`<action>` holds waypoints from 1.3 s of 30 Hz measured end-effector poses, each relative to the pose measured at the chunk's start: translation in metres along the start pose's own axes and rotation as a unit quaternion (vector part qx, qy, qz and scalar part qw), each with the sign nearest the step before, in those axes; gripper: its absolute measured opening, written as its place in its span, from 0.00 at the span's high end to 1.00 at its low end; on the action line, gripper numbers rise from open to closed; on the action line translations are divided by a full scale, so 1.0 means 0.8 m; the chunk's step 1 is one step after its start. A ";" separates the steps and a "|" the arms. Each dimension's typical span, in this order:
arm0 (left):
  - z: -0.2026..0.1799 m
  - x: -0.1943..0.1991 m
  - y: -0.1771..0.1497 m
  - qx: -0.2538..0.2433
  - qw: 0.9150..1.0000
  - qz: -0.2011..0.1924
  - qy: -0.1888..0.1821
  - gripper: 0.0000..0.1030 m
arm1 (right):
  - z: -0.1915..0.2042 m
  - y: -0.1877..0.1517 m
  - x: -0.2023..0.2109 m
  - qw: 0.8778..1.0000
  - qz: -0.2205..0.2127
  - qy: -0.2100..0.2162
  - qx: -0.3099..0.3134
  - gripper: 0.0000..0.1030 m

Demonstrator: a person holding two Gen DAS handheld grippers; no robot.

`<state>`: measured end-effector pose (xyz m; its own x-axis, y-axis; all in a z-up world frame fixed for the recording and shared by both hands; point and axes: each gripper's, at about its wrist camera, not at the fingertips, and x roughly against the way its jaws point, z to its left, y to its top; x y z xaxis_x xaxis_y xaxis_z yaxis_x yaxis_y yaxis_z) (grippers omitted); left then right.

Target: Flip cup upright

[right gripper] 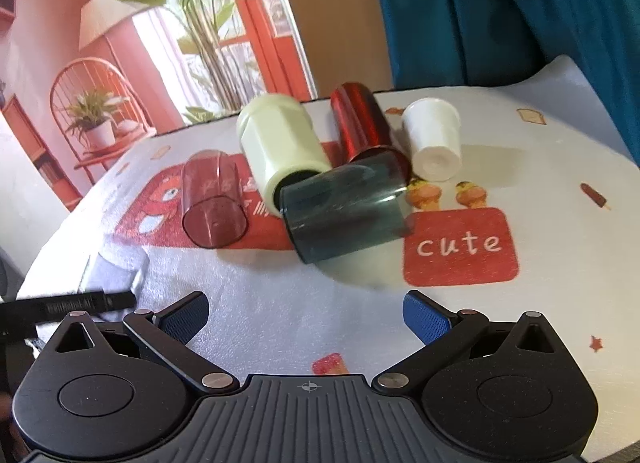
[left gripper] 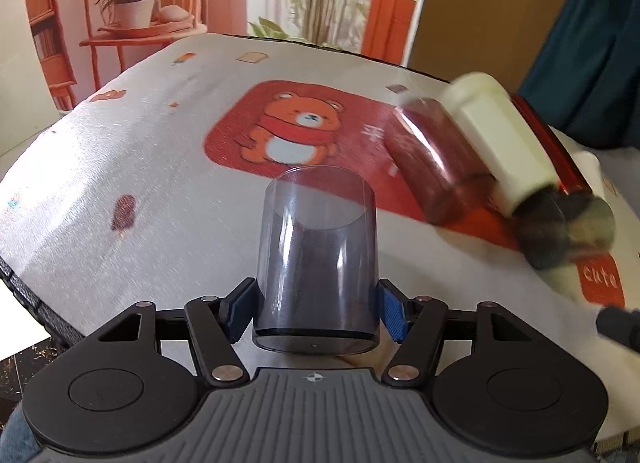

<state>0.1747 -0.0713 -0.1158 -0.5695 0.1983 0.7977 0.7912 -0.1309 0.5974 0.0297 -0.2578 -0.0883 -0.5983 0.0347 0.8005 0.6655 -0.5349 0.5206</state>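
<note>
**Left tool clamped on a cup, right tool spread wide over bare cloth**

Your left gripper is clamped on a clear grey-blue plastic cup, blue pads pressed to its sides near the thick base, which faces the camera; the open mouth points away over the white printed tablecloth. Ahead of it the cloth lies bare to the far table edge. To the right a blurred cluster crowds in: a translucent dark red tumbler and a cream faceted cup, both on their sides.

Your right gripper stands spread apart, holding nothing, with bare cloth between its fingers. Beyond it lie a smoky teal clear cup tipped on its side, the cream faceted cup touching it, a pink clear tumbler just left, a metallic red cylinder cup behind and a small white paper cup mouth-down near the right.
</note>
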 end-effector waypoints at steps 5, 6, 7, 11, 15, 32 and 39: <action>-0.023 0.008 -0.013 -0.011 1.000 0.009 -0.016 0.35 | -0.015 -0.002 0.013 1.000 -0.008 0.003 -0.017 0.00; -0.028 0.010 -0.016 -0.017 1.000 0.010 -0.019 0.35 | -0.017 -0.003 0.015 1.000 -0.009 0.003 -0.018 0.00; -0.033 0.010 -0.018 -0.023 0.999 0.010 -0.023 0.35 | -0.018 -0.003 0.016 1.000 -0.011 0.003 -0.020 0.00; -0.044 0.009 -0.026 -0.030 0.999 0.016 -0.043 0.35 | -0.022 -0.004 0.024 1.000 -0.017 0.005 -0.023 0.00; -0.043 0.020 -0.029 -0.029 0.997 0.009 -0.066 0.24 | -0.021 -0.004 0.029 1.000 -0.020 0.004 -0.021 0.00; 0.050 0.121 -0.034 0.034 0.996 -0.081 0.009 0.14 | 0.020 0.012 0.018 0.999 0.025 0.014 0.019 0.00; 0.091 0.129 -0.049 0.092 0.992 -0.076 0.037 0.14 | 0.073 0.032 -0.031 0.993 0.093 0.062 0.044 0.00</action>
<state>0.1009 0.0250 -0.0630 -0.6955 0.1291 0.7068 0.7176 0.0757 0.6923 0.0873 -0.2230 -0.0773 -0.5079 -0.1649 0.8455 0.8029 -0.4464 0.3952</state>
